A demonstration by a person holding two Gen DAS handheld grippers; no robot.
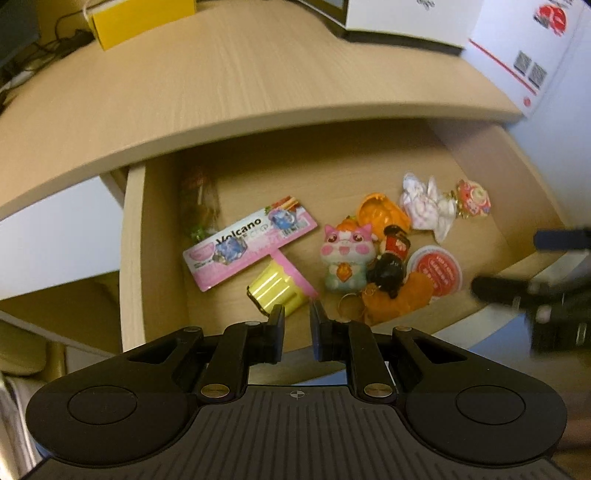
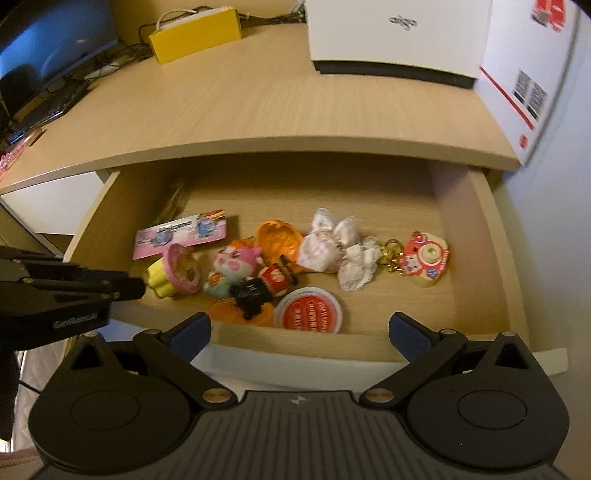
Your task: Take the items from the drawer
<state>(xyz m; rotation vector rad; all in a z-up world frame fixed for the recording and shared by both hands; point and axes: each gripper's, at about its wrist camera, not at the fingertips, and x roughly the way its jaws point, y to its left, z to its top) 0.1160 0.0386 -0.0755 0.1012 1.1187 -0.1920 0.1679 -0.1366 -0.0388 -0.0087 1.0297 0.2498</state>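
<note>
The wooden drawer (image 2: 332, 345) stands pulled out under the desk top. On its floor lie a pink Volcano card (image 1: 251, 245), a yellow cupcake toy (image 1: 277, 291) with a pink top, a cat squishy (image 1: 345, 260), a black-haired doll (image 1: 389, 267), a round red-and-white lid (image 2: 309, 311), a white cloth bunny (image 2: 328, 245) and a pink camera keychain (image 2: 424, 264). My left gripper (image 1: 298, 321) hovers over the drawer's front, just before the cupcake toy, with a narrow gap and nothing between its fingers. My right gripper (image 2: 301, 332) stands wide open above the front wall, near the lid, holding nothing.
An orange shell (image 2: 277, 238) and an orange piece (image 1: 399, 301) lie among the toys; a clear packet (image 1: 199, 206) sits in the drawer's back left corner. On the desk are a yellow box (image 2: 195, 33), a white box (image 2: 399, 33) and a monitor (image 2: 55, 40).
</note>
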